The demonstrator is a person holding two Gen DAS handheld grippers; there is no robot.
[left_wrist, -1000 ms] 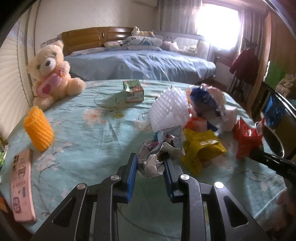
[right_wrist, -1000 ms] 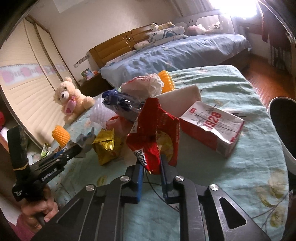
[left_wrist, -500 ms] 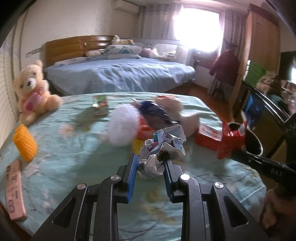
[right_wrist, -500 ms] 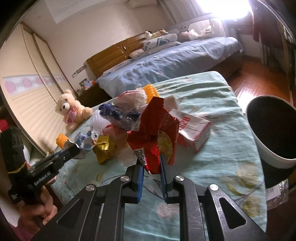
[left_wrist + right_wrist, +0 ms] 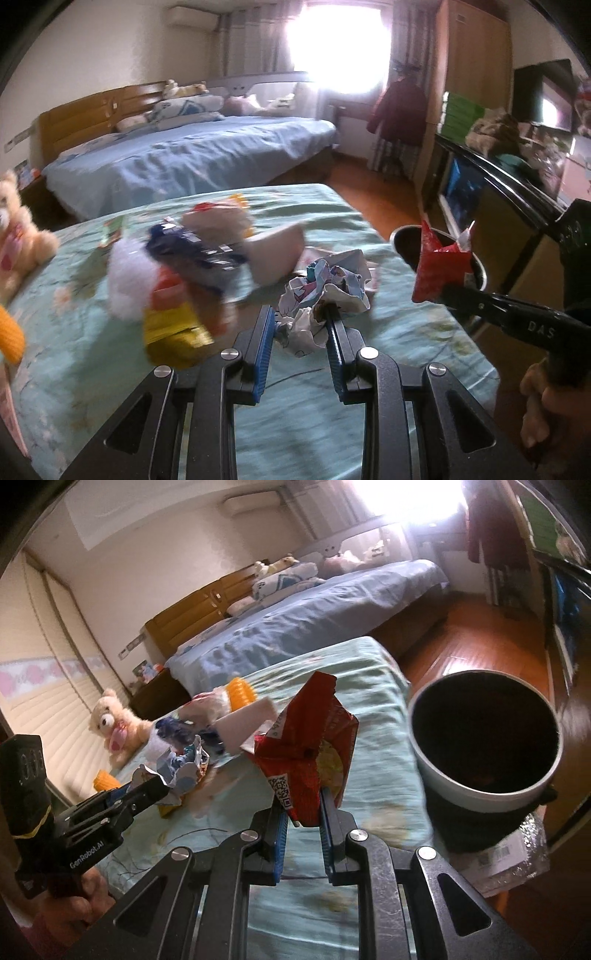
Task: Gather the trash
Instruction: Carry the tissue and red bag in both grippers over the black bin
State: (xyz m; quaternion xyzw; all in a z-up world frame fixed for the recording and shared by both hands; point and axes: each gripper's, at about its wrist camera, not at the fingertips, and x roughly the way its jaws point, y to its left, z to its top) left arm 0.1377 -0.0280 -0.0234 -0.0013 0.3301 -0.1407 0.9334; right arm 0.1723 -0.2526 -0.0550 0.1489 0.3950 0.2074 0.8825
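My left gripper point(image 5: 300, 321) is shut on a crumpled paper ball point(image 5: 325, 291) and holds it above the green floral bedspread point(image 5: 332, 210). My right gripper point(image 5: 303, 805) is shut on a torn red snack wrapper point(image 5: 306, 746), held just left of a round dark trash bin point(image 5: 484, 734) with a pale rim. In the left wrist view the wrapper point(image 5: 439, 266) sits in front of the bin point(image 5: 406, 240). The paper ball also shows in the right wrist view point(image 5: 181, 764). A blurred pile of trash point(image 5: 192, 266) lies on the bedspread.
A teddy bear point(image 5: 114, 723) sits at the far left of the bed. Orange ridged objects point(image 5: 240, 690) lie near the pile. A second bed with blue sheets point(image 5: 184, 158) stands behind. A dark cabinet point(image 5: 517, 192) and wooden floor point(image 5: 461, 642) lie to the right.
Both grippers have swung right with their loads, toward the bin. The bin is now larger and closer in the right wrist view. The trash pile has slid left in the left wrist view.
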